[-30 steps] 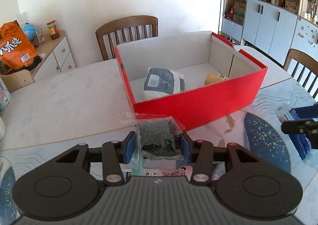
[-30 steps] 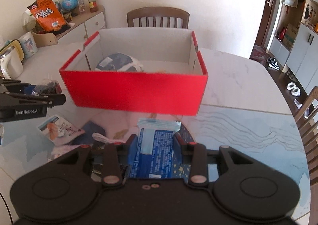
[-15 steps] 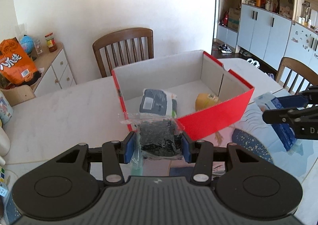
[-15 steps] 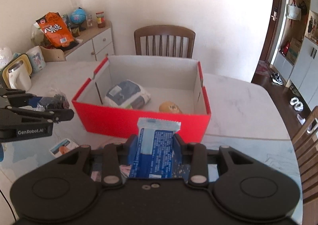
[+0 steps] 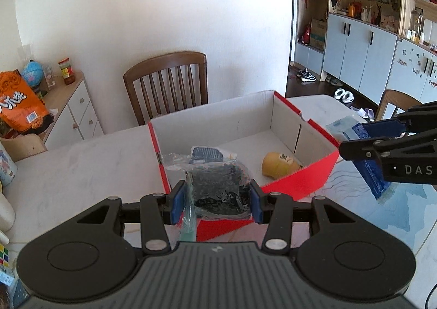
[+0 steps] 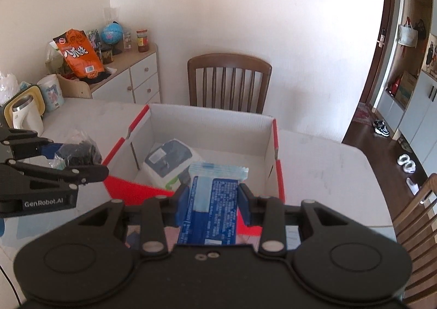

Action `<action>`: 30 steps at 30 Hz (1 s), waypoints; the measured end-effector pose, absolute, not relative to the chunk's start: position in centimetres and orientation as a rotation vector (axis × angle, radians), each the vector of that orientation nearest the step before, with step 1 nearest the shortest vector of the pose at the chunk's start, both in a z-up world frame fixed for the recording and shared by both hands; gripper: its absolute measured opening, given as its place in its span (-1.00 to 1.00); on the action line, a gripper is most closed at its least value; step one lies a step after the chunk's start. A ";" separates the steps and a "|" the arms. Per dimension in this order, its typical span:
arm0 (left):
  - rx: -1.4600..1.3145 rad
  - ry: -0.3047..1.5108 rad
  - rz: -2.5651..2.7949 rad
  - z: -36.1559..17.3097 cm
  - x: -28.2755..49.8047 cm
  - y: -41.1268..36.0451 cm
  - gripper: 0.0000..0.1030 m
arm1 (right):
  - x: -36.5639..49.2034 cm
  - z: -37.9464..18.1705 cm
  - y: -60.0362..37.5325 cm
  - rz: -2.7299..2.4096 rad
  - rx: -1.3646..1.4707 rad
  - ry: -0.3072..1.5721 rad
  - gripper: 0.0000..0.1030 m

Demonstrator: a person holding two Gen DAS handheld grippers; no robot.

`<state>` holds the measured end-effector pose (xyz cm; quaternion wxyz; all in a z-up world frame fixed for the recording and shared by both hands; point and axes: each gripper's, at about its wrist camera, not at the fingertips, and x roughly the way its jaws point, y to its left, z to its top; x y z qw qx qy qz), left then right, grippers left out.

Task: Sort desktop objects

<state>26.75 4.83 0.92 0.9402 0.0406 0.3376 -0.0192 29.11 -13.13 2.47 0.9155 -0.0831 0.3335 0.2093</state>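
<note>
In the left wrist view, just above the near left corner of the red box (image 5: 297,180), the left gripper (image 5: 215,201) is clamped on a clear bag of dark bits (image 5: 218,186), its blue pads (image 5: 177,201) pressing the bag from both sides. Inside the box lie a white and grey pack (image 5: 207,153) and a yellow bun-like thing (image 5: 278,165) on the pale floor. At the right edge the right gripper (image 5: 355,142) holds a blue packet (image 5: 371,172) over the table (image 5: 82,172), just beside the box's right corner. A wooden chair (image 5: 166,85) stands behind the box.

In the right wrist view, over the near wall of the red box (image 6: 278,172), the right gripper (image 6: 213,205) is closed tight on the blue packet (image 6: 210,208), which sticks up past the pads towards the box. The white and grey pack (image 6: 169,164) rests in the box's left half. At the left, the left gripper (image 6: 76,156) carries the clear bag of dark bits (image 6: 79,150) near the box's left wall. A kettle (image 6: 24,115) stands on the table's far left.
</note>
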 end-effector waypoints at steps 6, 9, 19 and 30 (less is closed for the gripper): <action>0.087 0.682 -0.037 1.6 27.8 4.5 -0.12 | 30.3 3.0 -13.1 0.437 -0.172 0.675 -0.27; 0.087 0.686 -0.036 1.7 28.1 4.4 -0.12 | 31.1 3.2 -13.2 0.443 -0.166 0.676 -0.27; 0.069 0.732 -0.044 1.4 32.0 4.1 -0.12 | 34.2 2.9 -13.2 0.457 -0.165 0.686 -0.27; 0.075 0.781 -0.040 -0.3 35.8 4.2 -0.12 | 37.4 2.0 -12.2 0.467 -0.184 0.695 -0.27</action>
